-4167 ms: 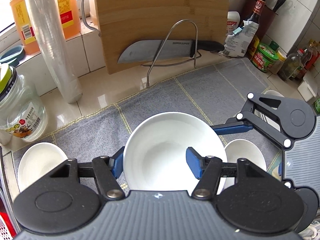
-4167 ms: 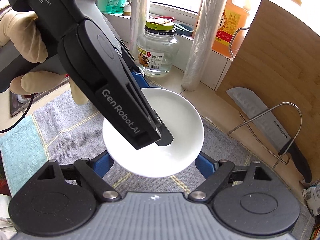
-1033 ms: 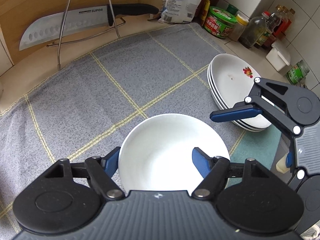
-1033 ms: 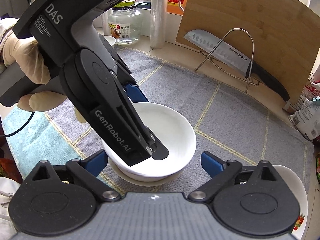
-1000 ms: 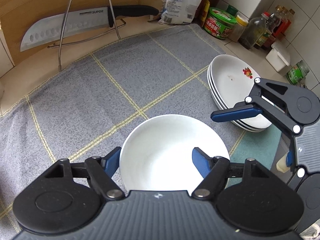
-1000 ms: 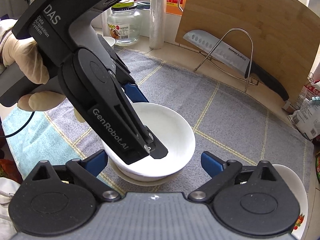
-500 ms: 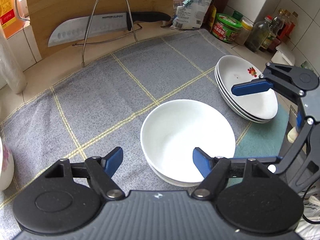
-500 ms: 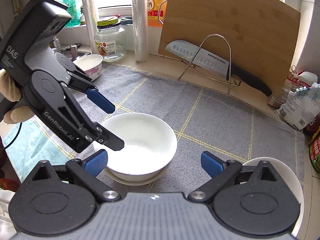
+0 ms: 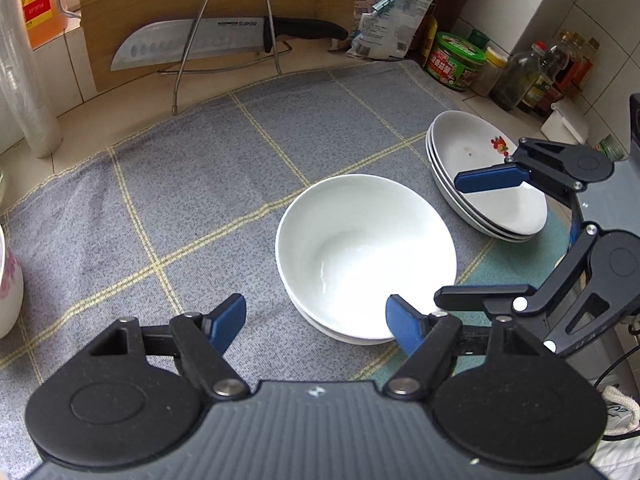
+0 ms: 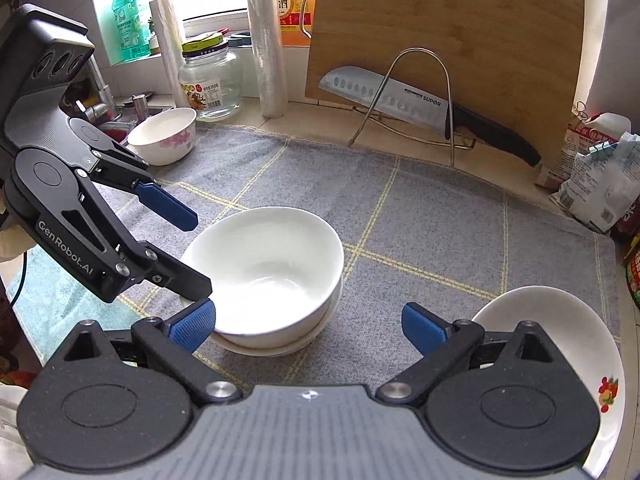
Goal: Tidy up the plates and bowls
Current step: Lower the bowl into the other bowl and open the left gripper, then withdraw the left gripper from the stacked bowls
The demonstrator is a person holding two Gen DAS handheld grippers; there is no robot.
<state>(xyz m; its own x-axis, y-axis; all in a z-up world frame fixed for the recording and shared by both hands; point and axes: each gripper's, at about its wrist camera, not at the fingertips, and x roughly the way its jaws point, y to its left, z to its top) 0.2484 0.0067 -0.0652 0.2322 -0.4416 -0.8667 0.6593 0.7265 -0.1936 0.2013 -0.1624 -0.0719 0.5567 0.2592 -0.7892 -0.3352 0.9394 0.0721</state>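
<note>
White nested bowls (image 9: 366, 256) ahead of left gripper (image 9: 316, 316), off its right pad; left and right gripper (image 10: 310, 322) jaws apart, empty.

Your counter (image 9: 100, 116) carries a grey checked cloth (image 9: 200, 168). On the cloth: stacked white bowls (image 9: 366, 256), a plate stack (image 9: 480, 176), a flowered bowl (image 10: 164, 140). A knife rack (image 9: 224, 40) stands behind the cloth.

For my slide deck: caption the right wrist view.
White bowl nested in another on a grey cloth, plates at right, open left hand-held gripper beside the bowl.
</note>
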